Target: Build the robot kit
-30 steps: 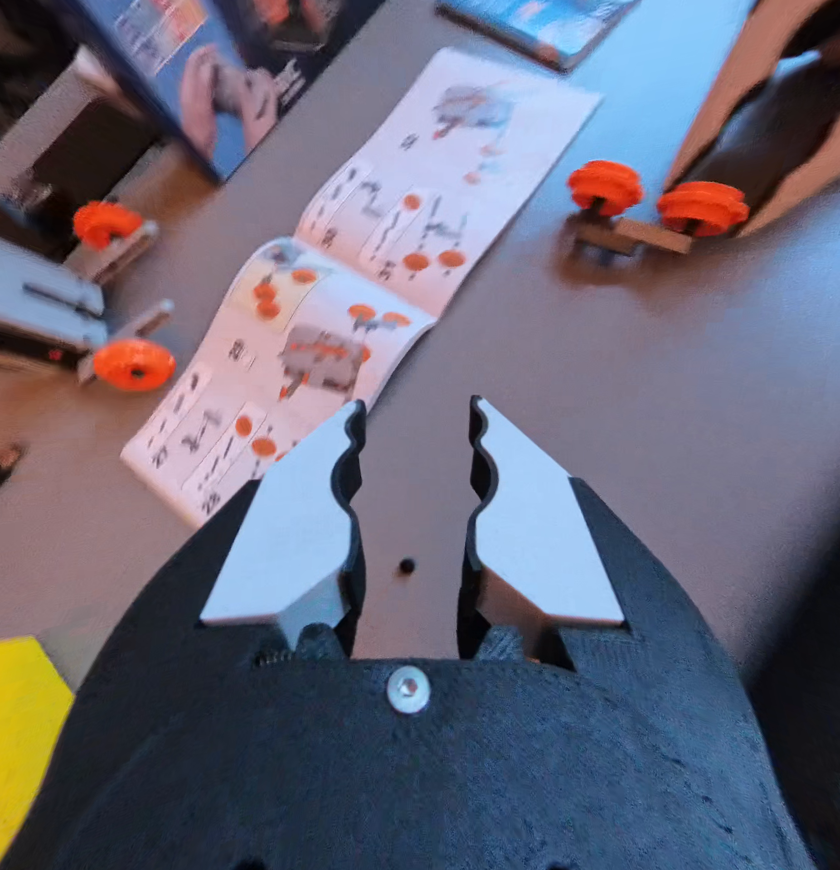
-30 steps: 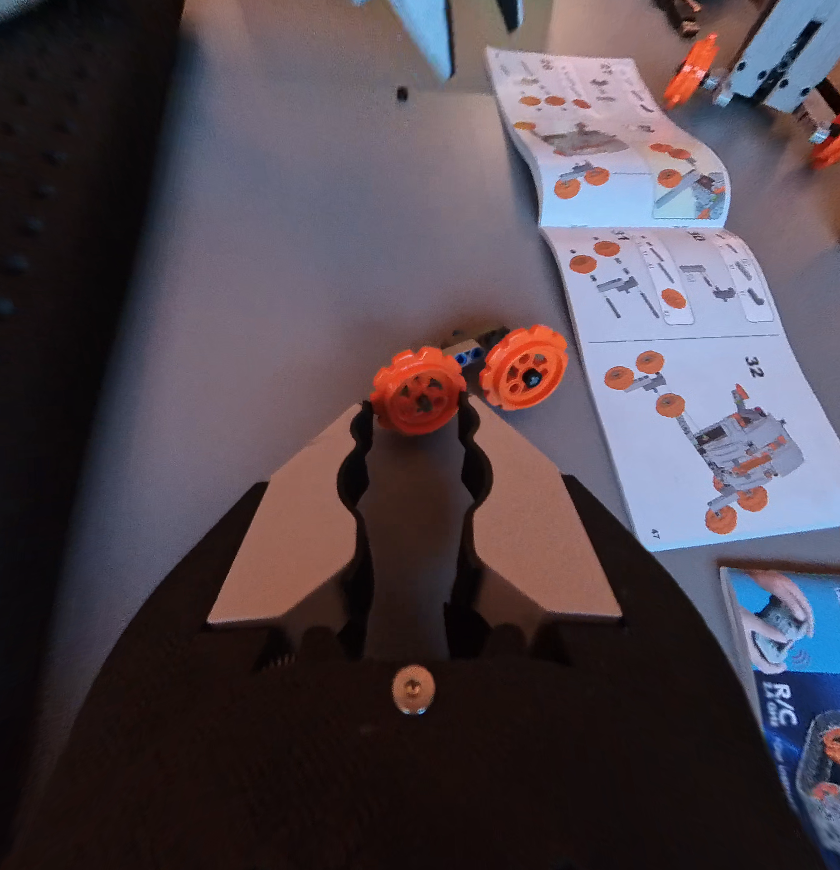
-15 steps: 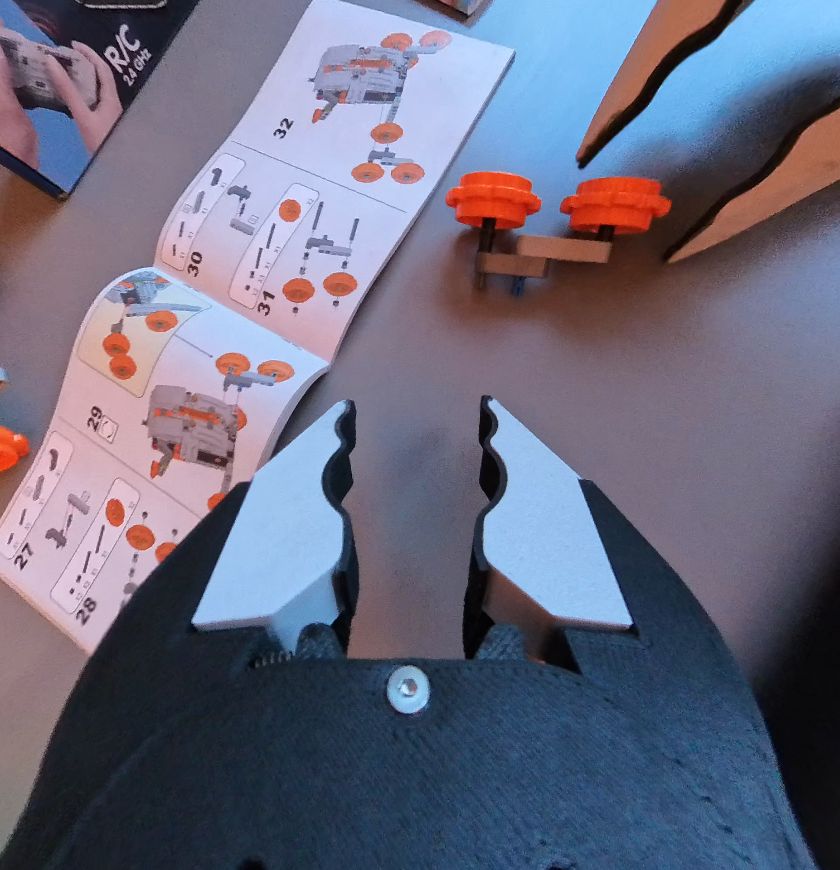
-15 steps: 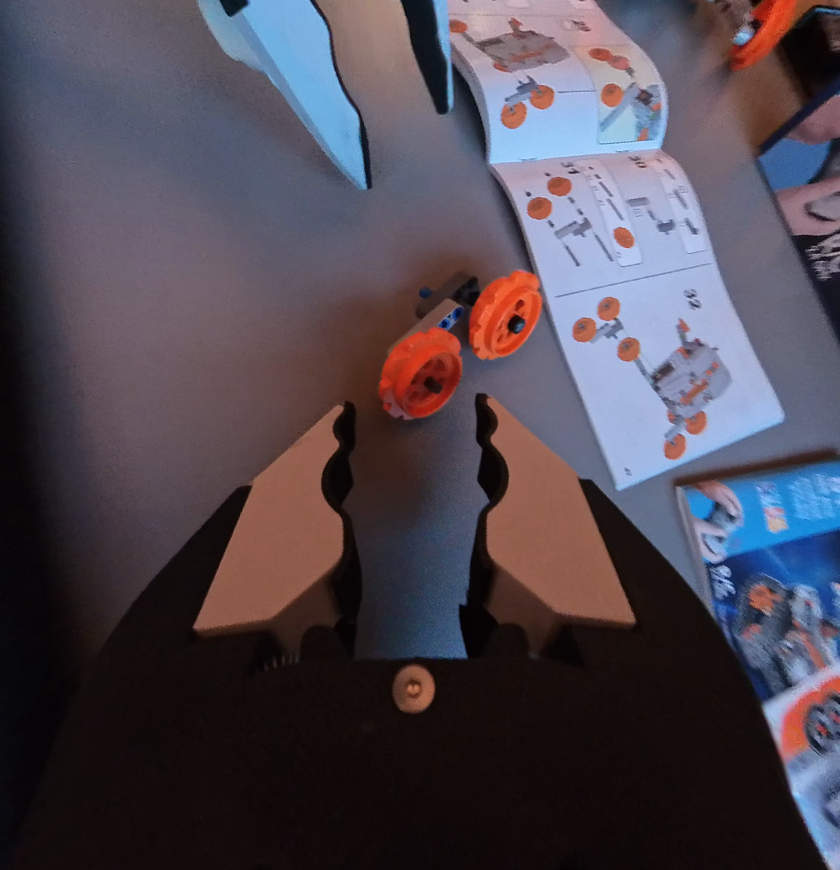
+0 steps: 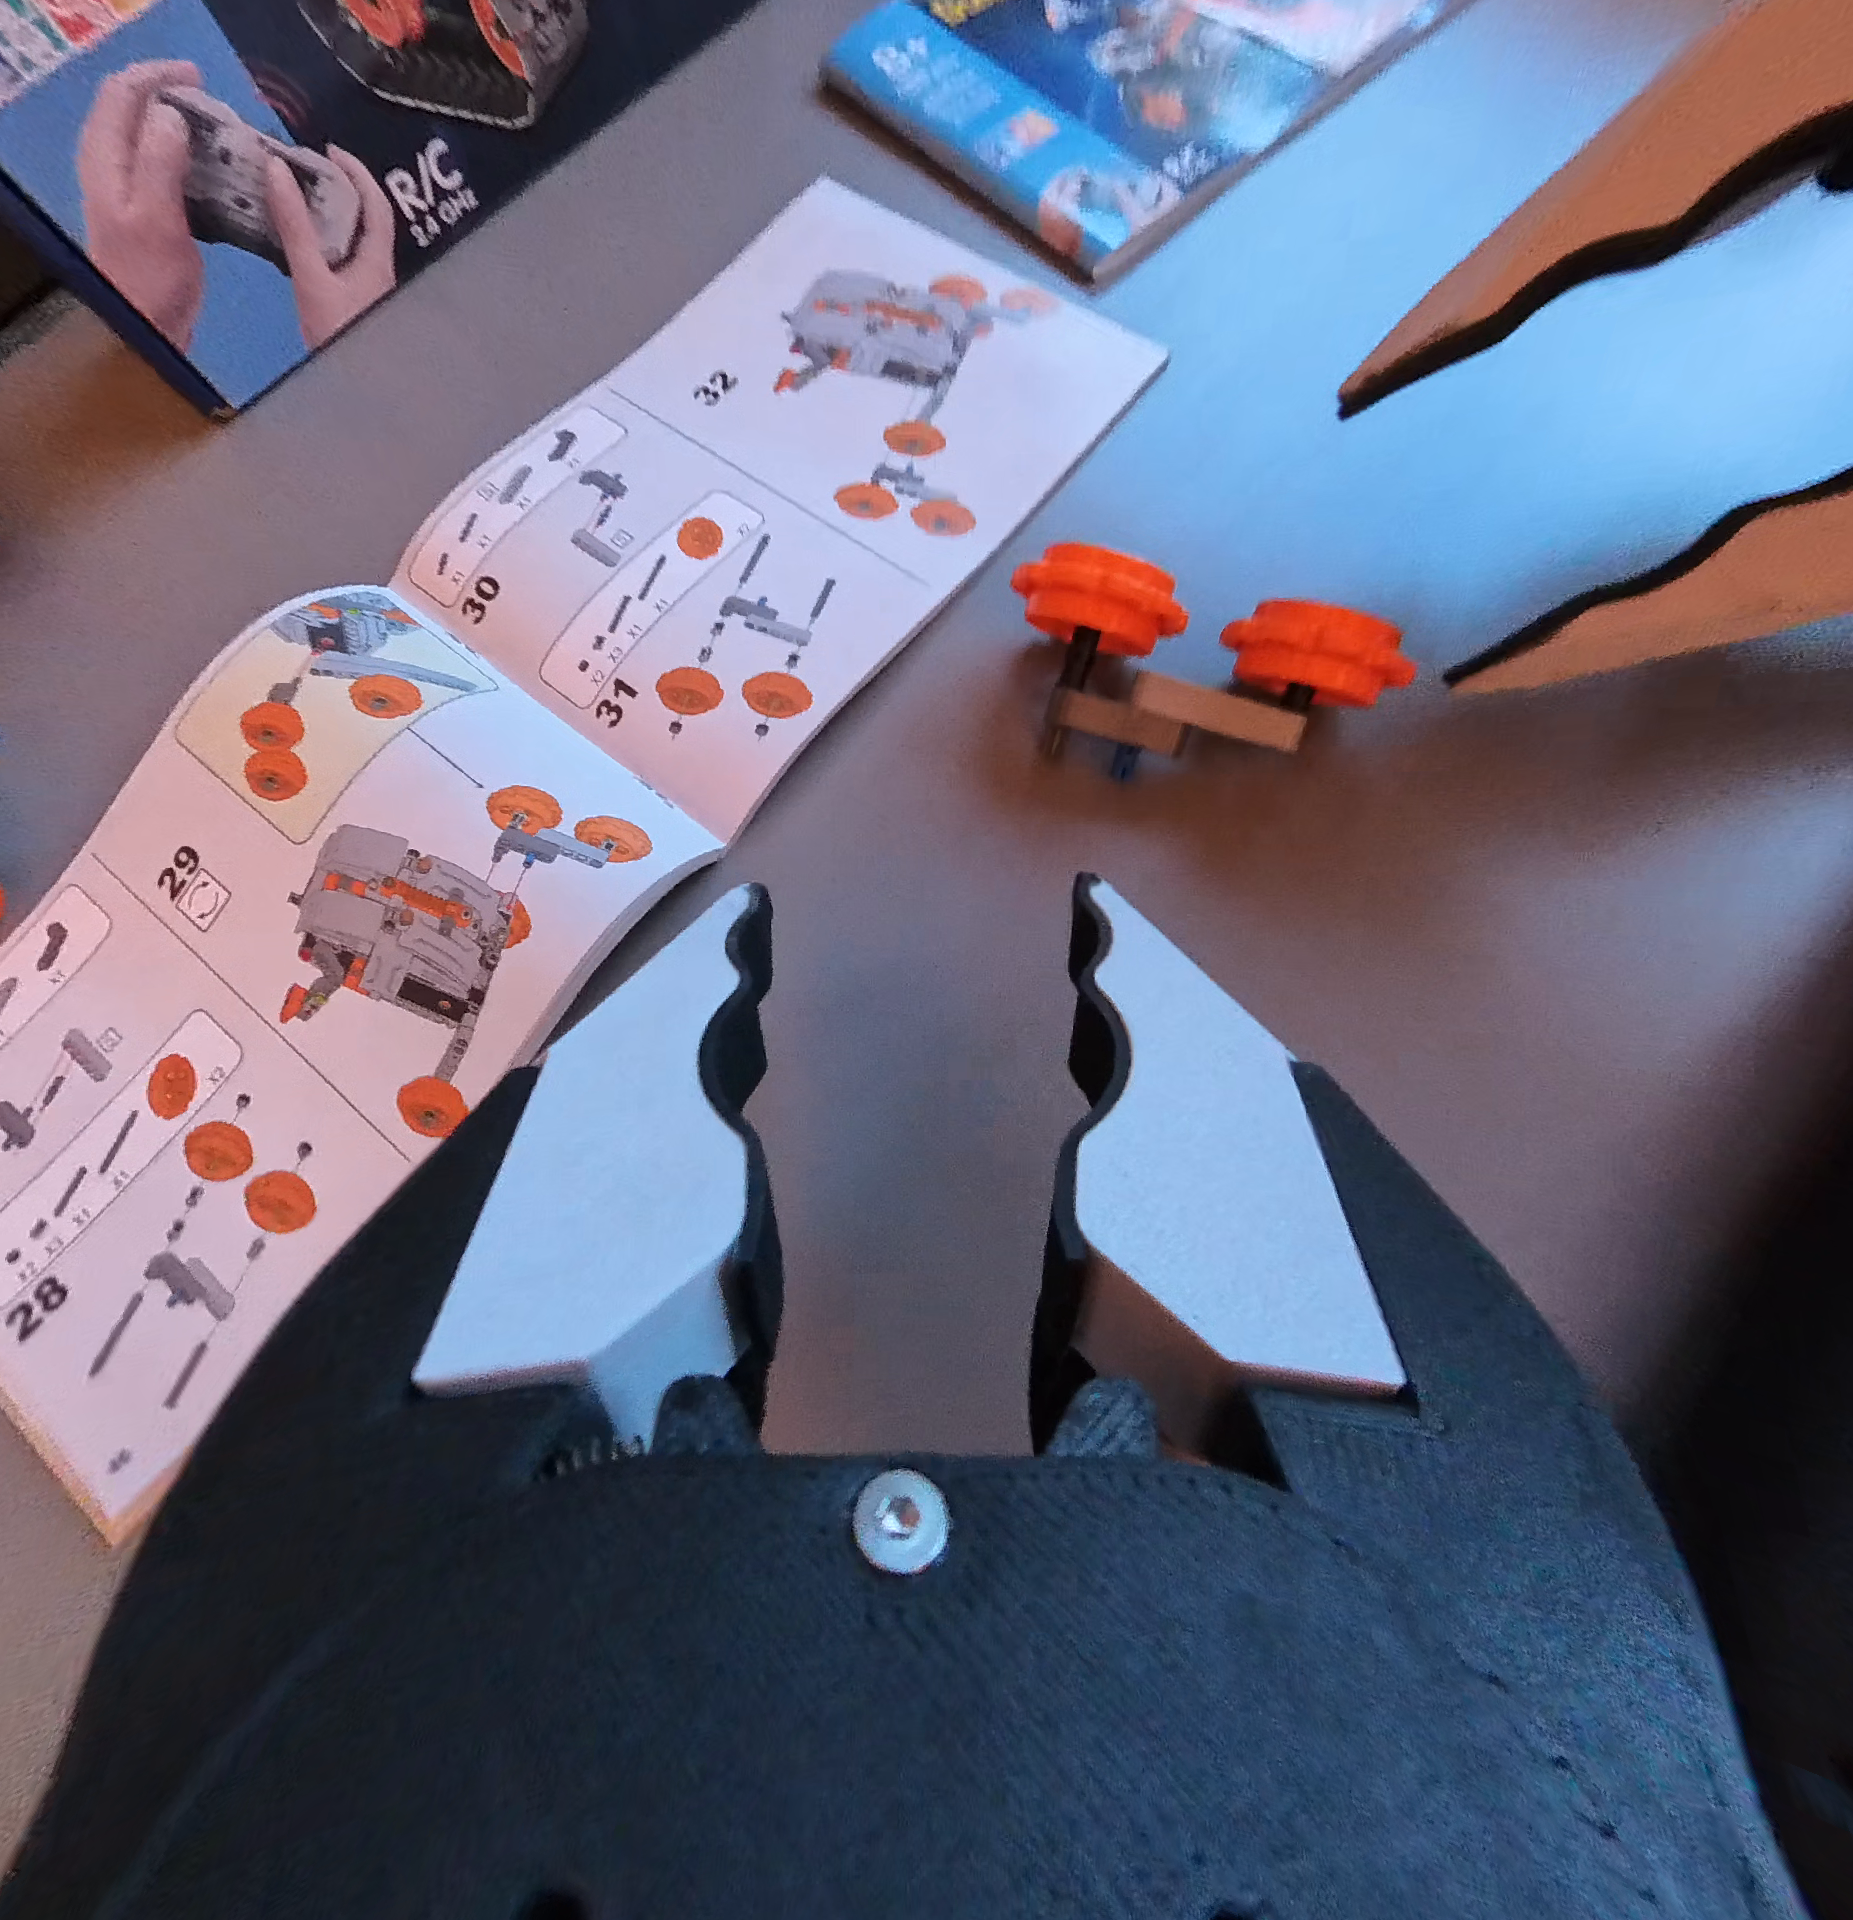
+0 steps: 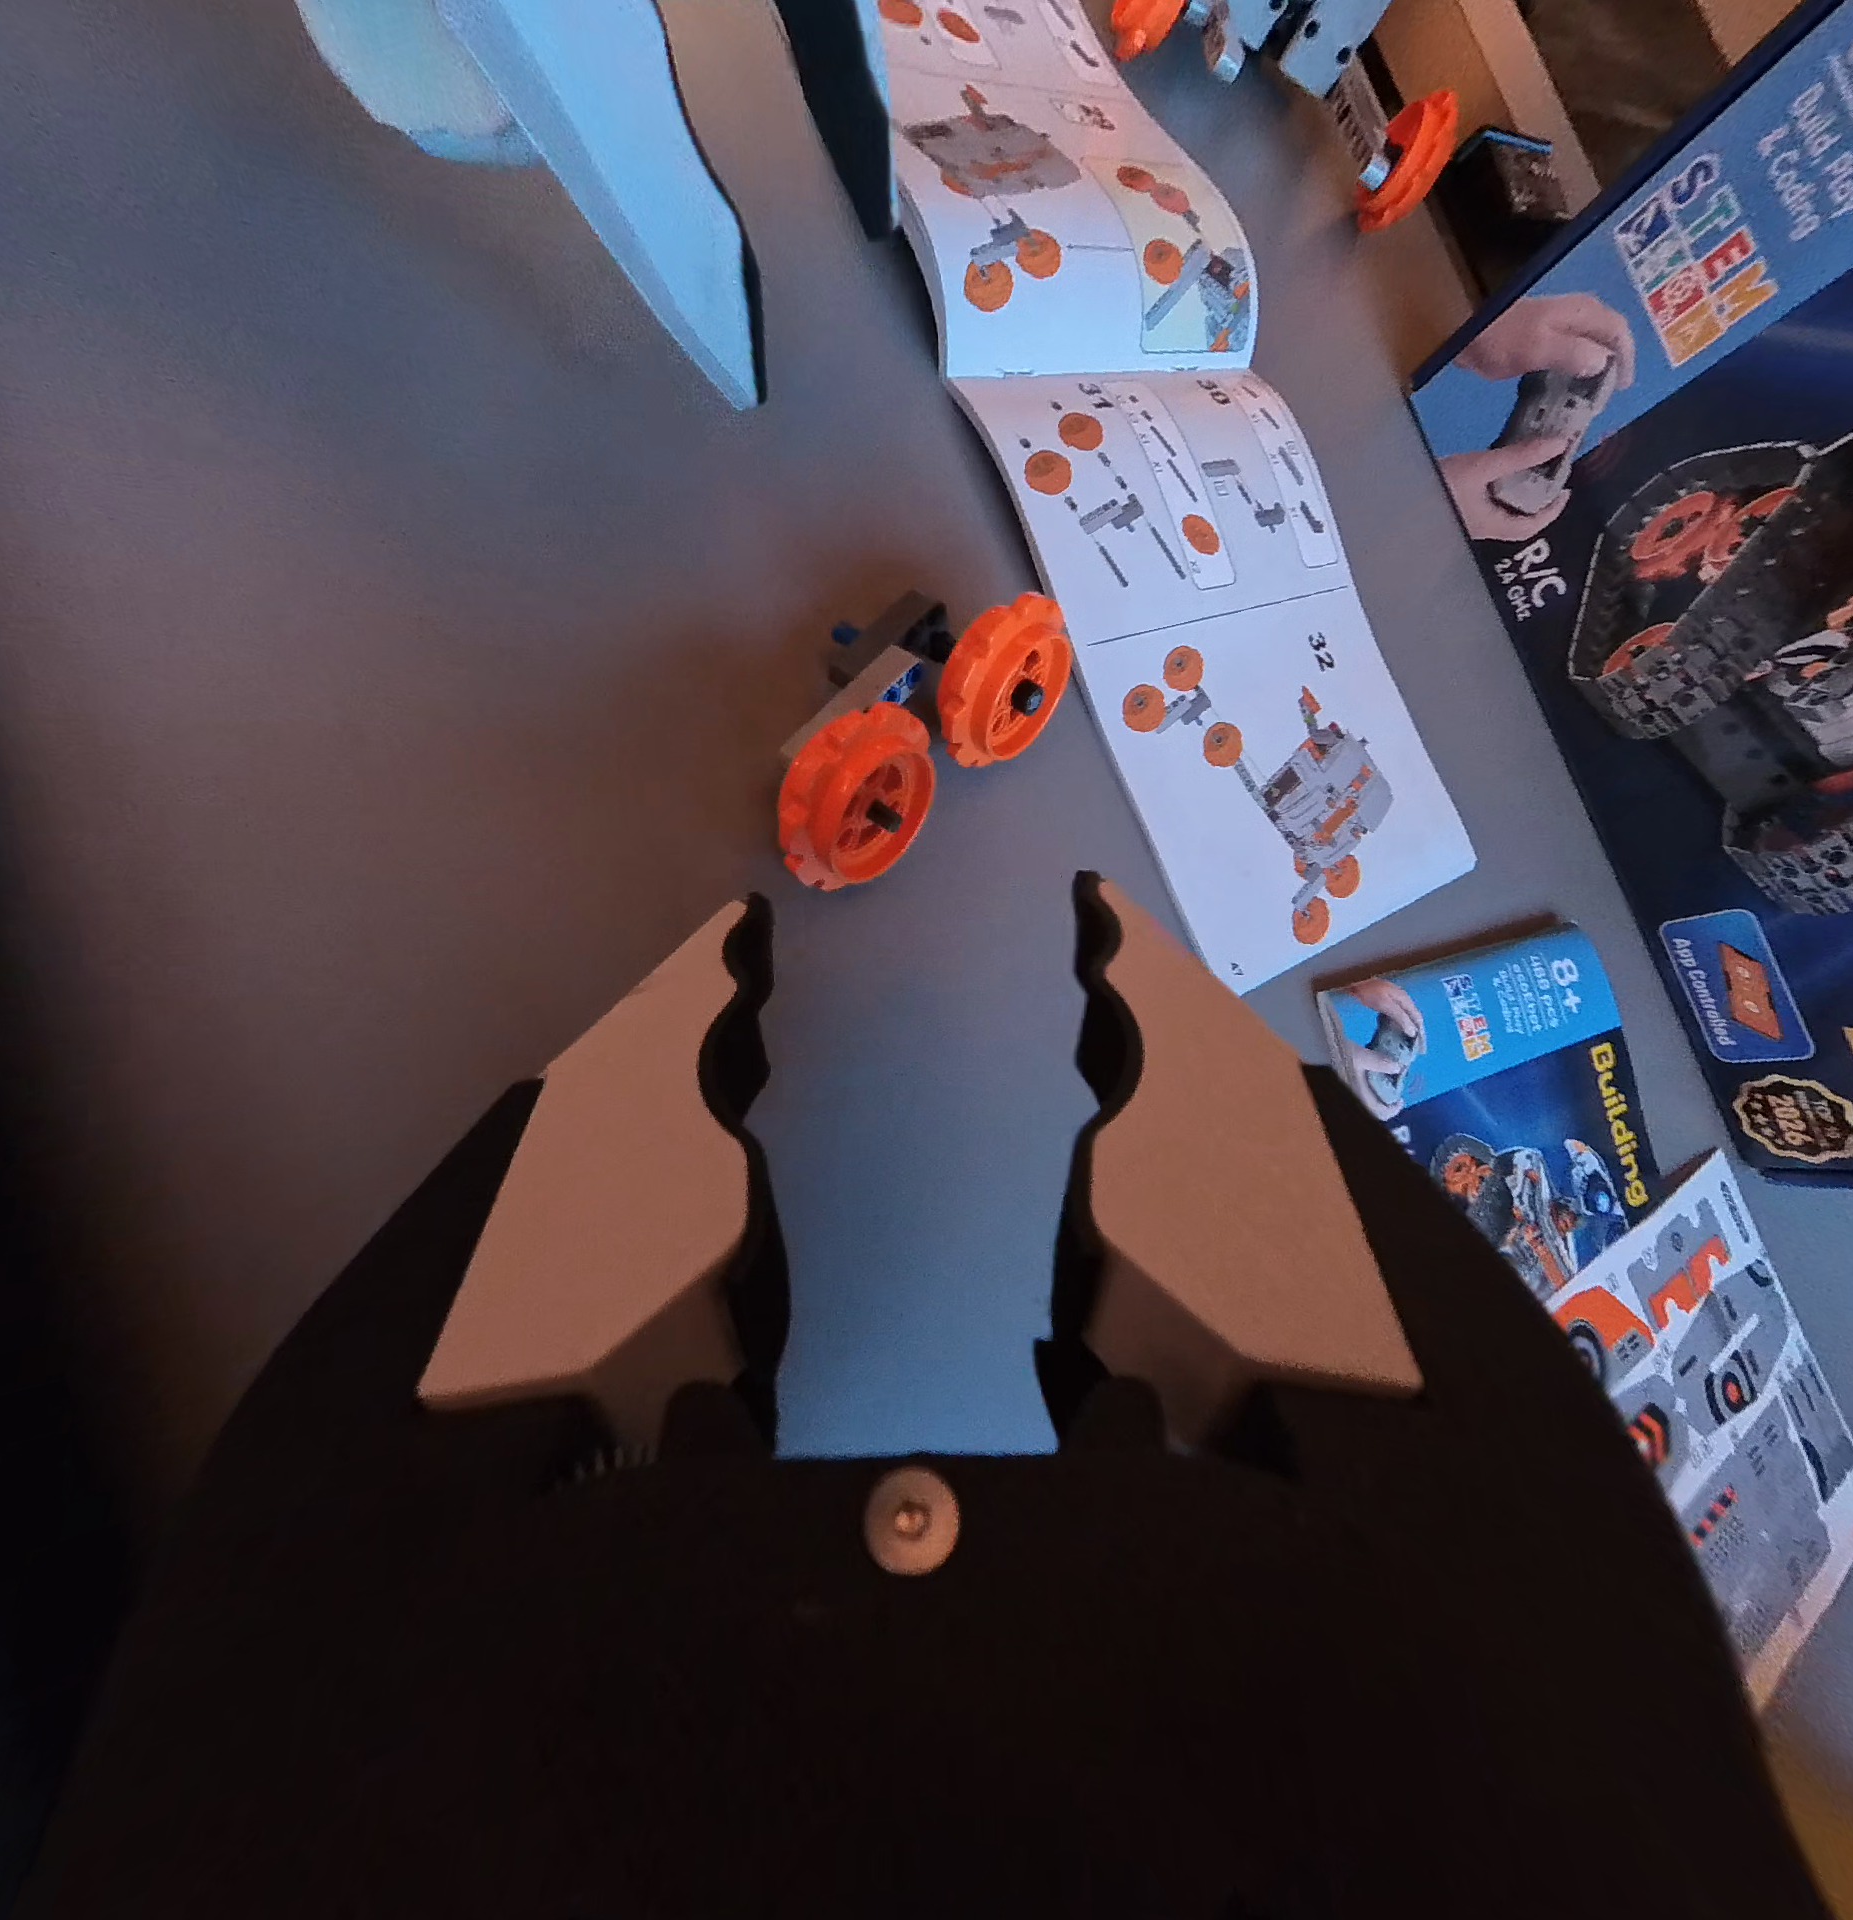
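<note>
A small assembly of two orange wheels on a grey beam lies on the grey table, also in the right wrist view. My left gripper is open and empty, above the table short of the assembly. My right gripper is open and empty, its tips just short of the nearer orange wheel. The right gripper's fingers show at the upper right of the left wrist view, the left gripper's fingers at the top of the right wrist view.
An open instruction booklet lies left of the assembly, also in the right wrist view. A blue toy box, a closed blue booklet and a sticker sheet lie beyond. A partly built grey model with orange wheels stands far off.
The right gripper let go of the orange wheel, opened wider and drew back from the assembly. The left gripper swung toward the assembly and booklet, staying open.
</note>
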